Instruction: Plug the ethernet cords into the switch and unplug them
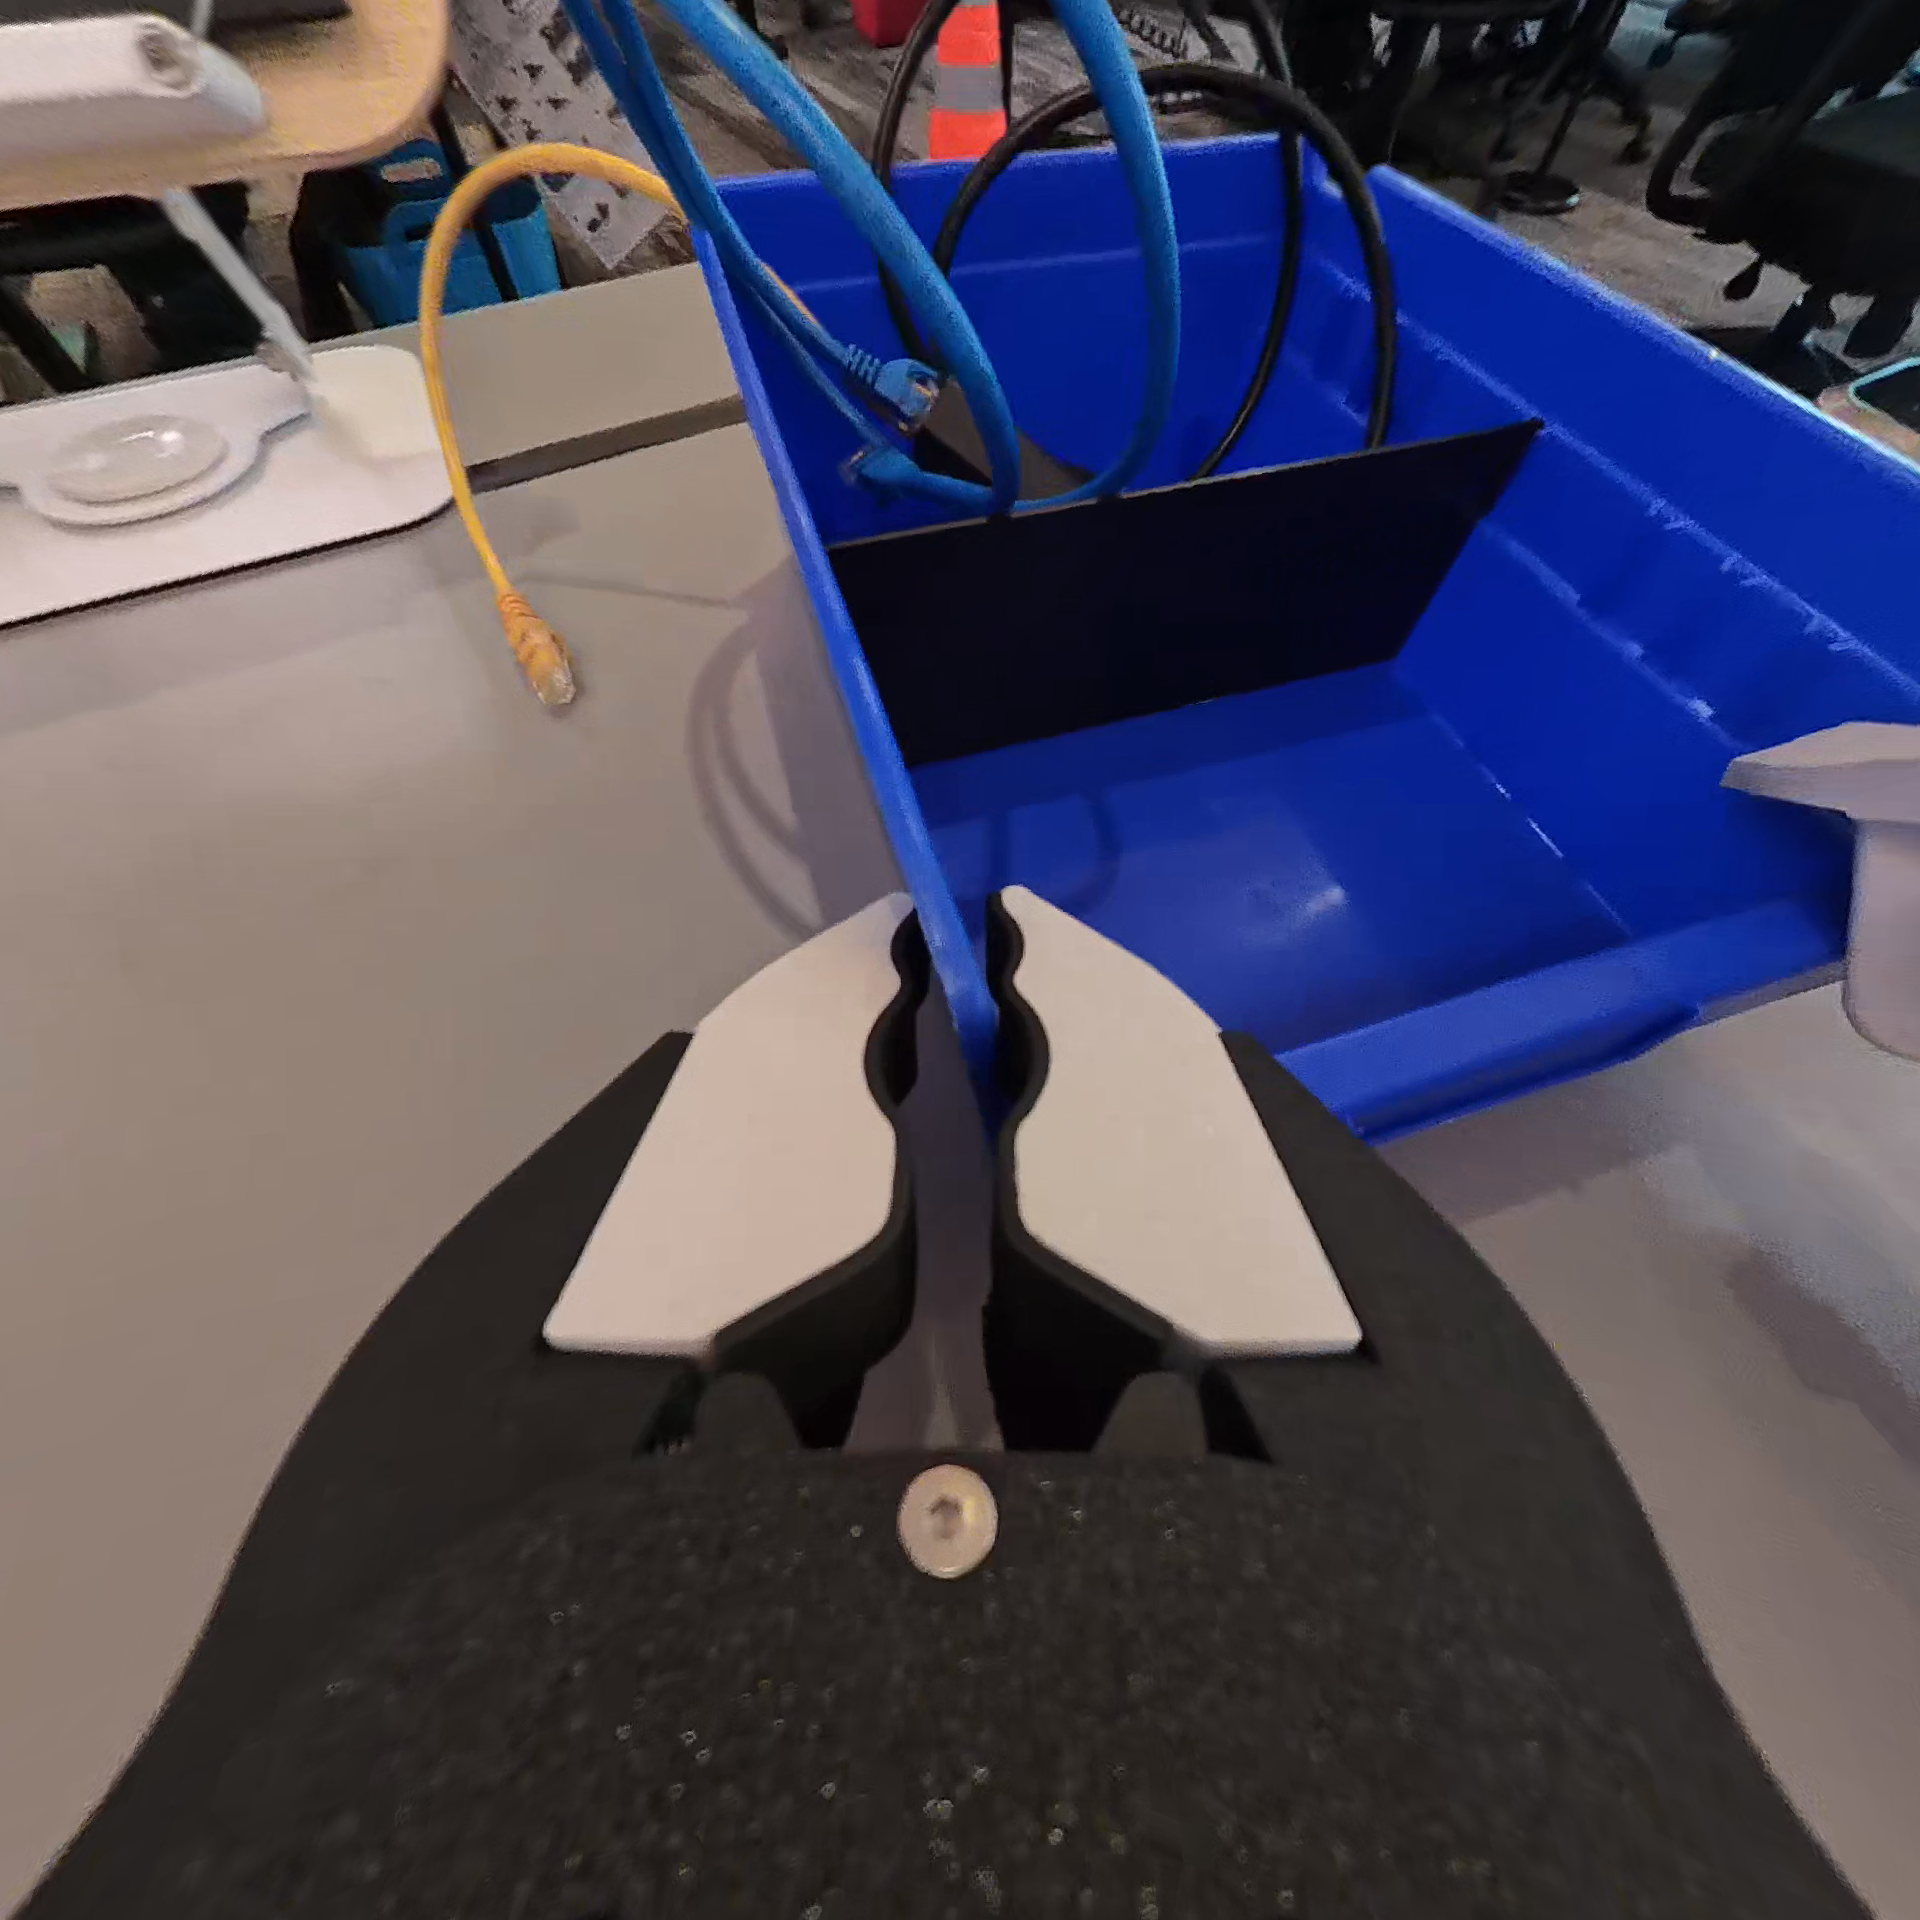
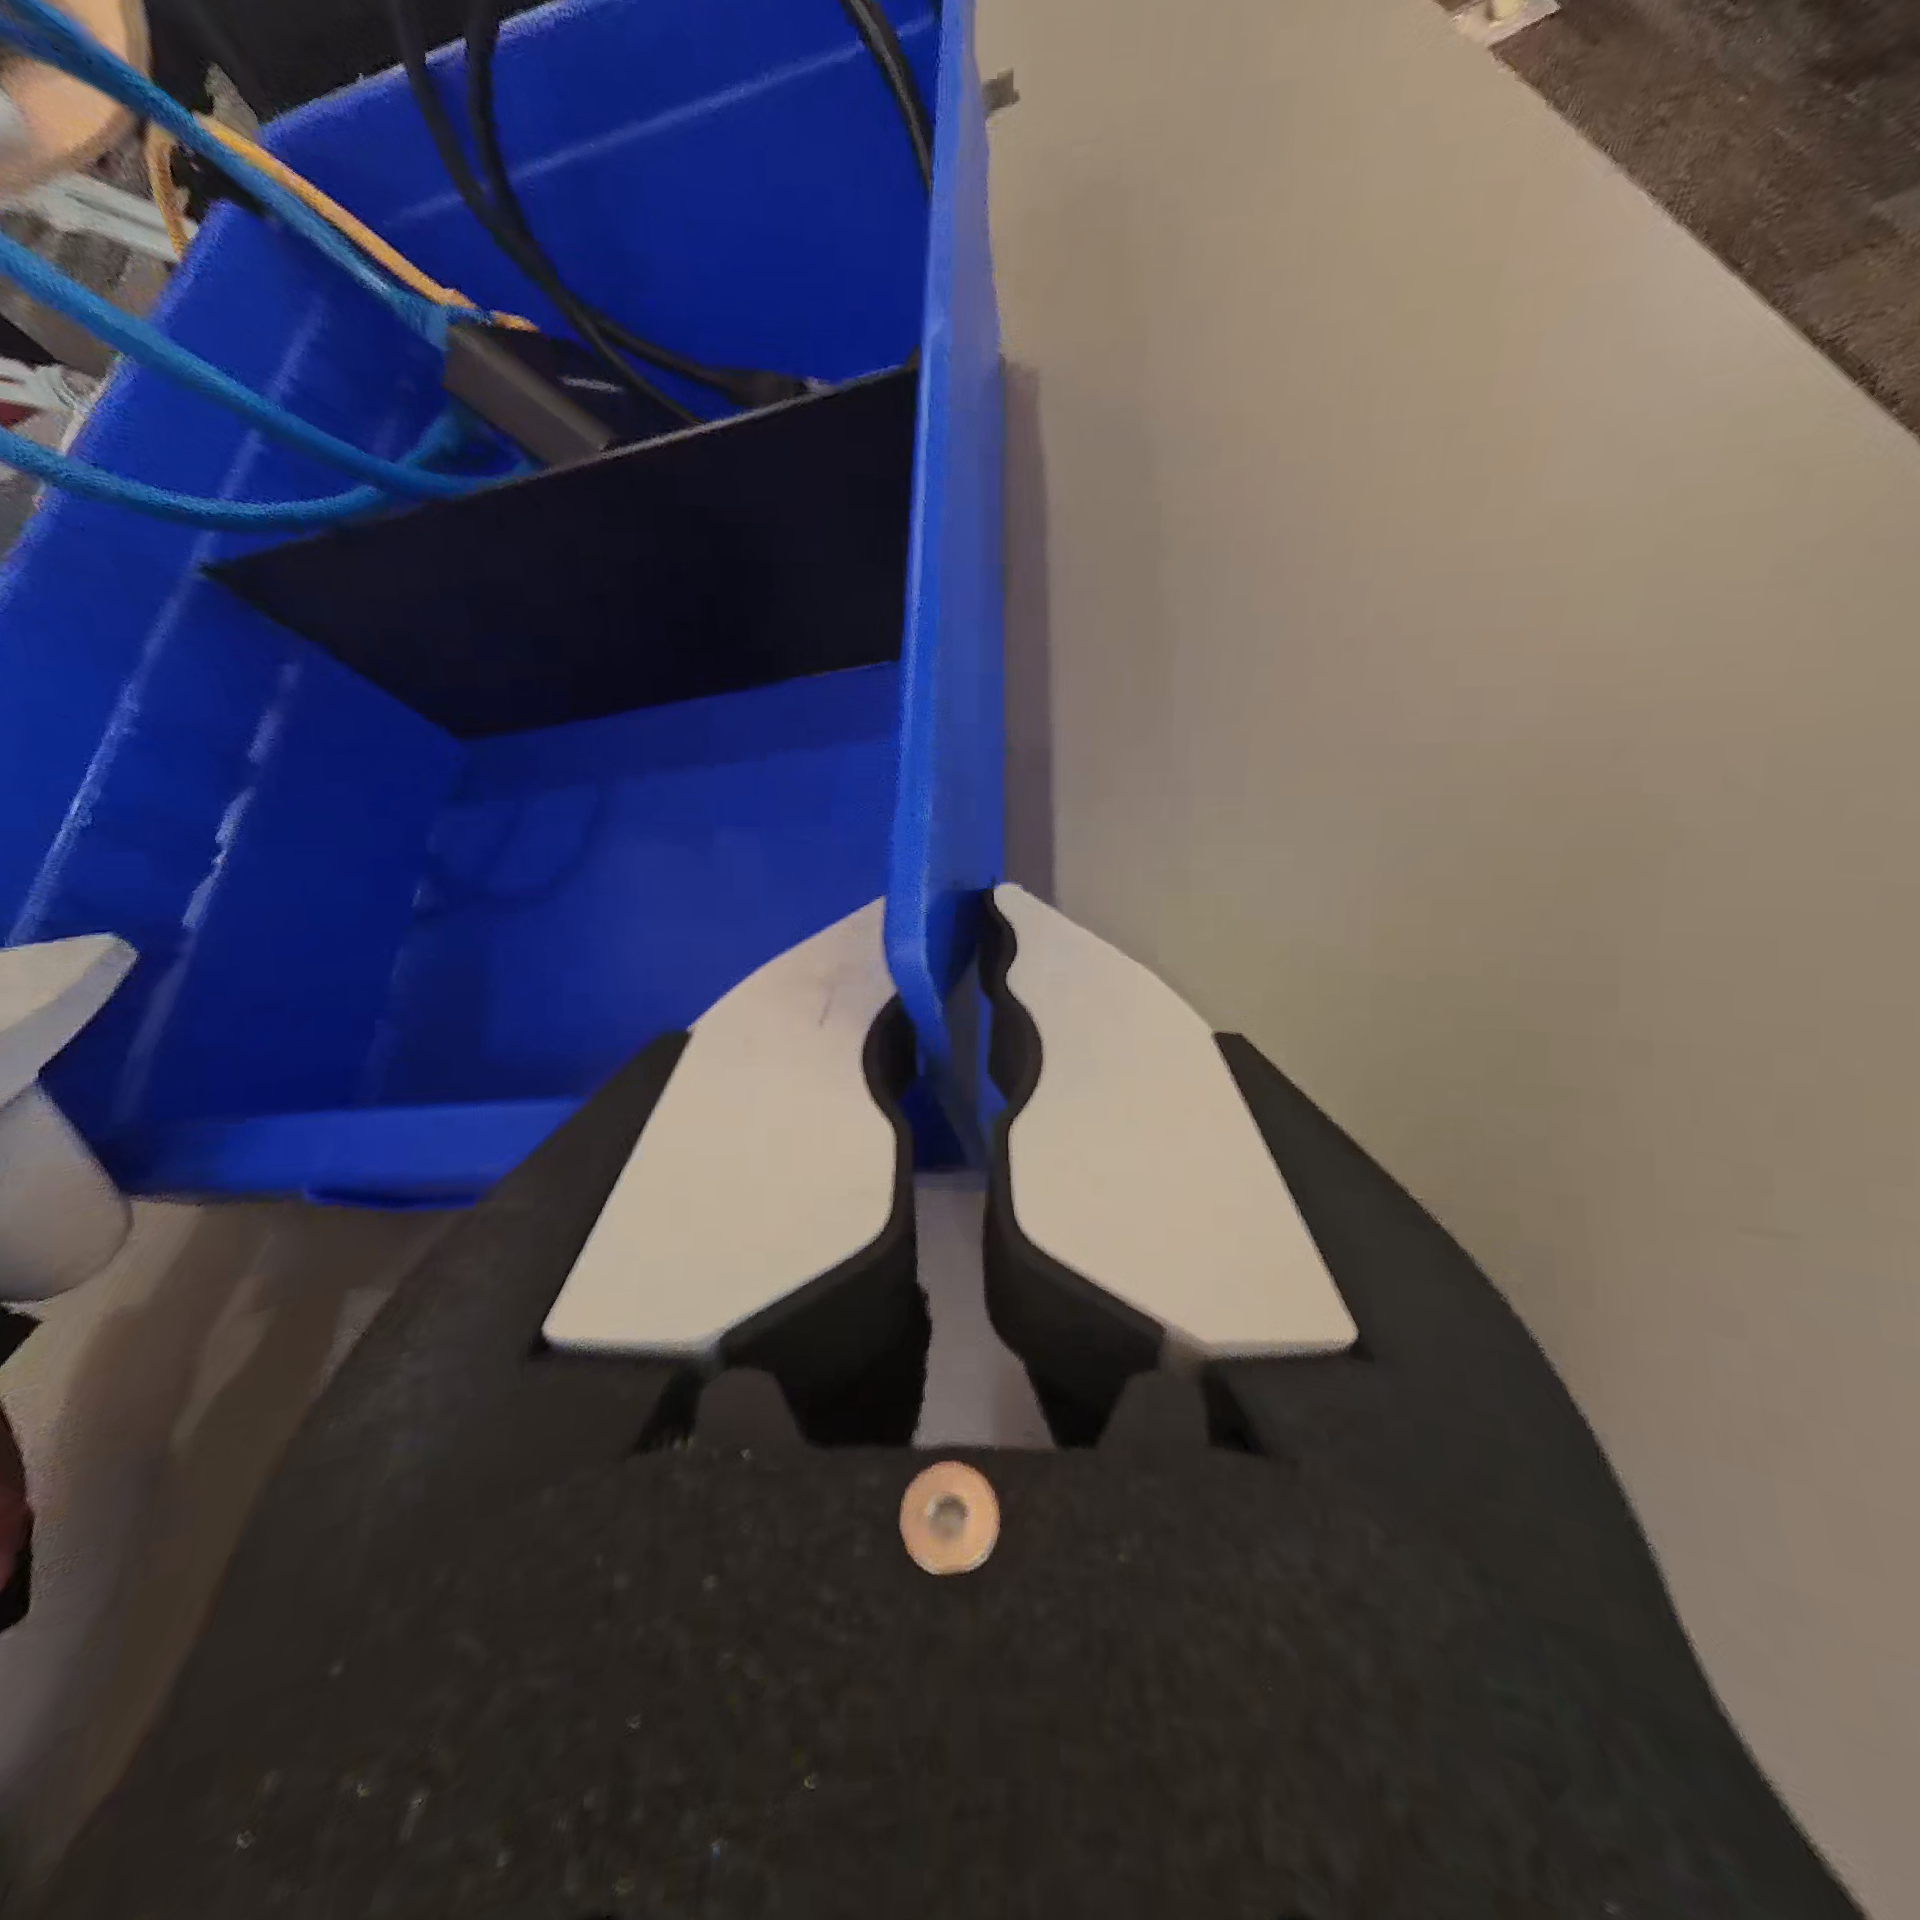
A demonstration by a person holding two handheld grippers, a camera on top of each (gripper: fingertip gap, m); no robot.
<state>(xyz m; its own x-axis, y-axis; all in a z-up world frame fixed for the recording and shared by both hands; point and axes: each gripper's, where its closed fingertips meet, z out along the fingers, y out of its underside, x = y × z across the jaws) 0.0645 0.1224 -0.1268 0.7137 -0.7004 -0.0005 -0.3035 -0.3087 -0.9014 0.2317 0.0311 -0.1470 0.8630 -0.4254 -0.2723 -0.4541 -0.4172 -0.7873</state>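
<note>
The blue bin (image 1: 1558, 644) is clamped at its near corners by the left gripper (image 1: 951, 914) and right gripper (image 2: 940, 914); the wall is pinched by each. The switch (image 2: 540, 390), upper left, is half hidden behind the black divider (image 2: 623, 582); the blue cords (image 1: 925, 343) are cut off at the top.

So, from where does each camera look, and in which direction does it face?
Left wrist view: on the left gripper, shut on the blue bin's left wall, facing along it; the yellow cord lies left.
Right wrist view: on the right gripper, shut on the bin's right wall, table beside.
Shared: the bin, its black divider, the blue cords, each other's fingertip.
</note>
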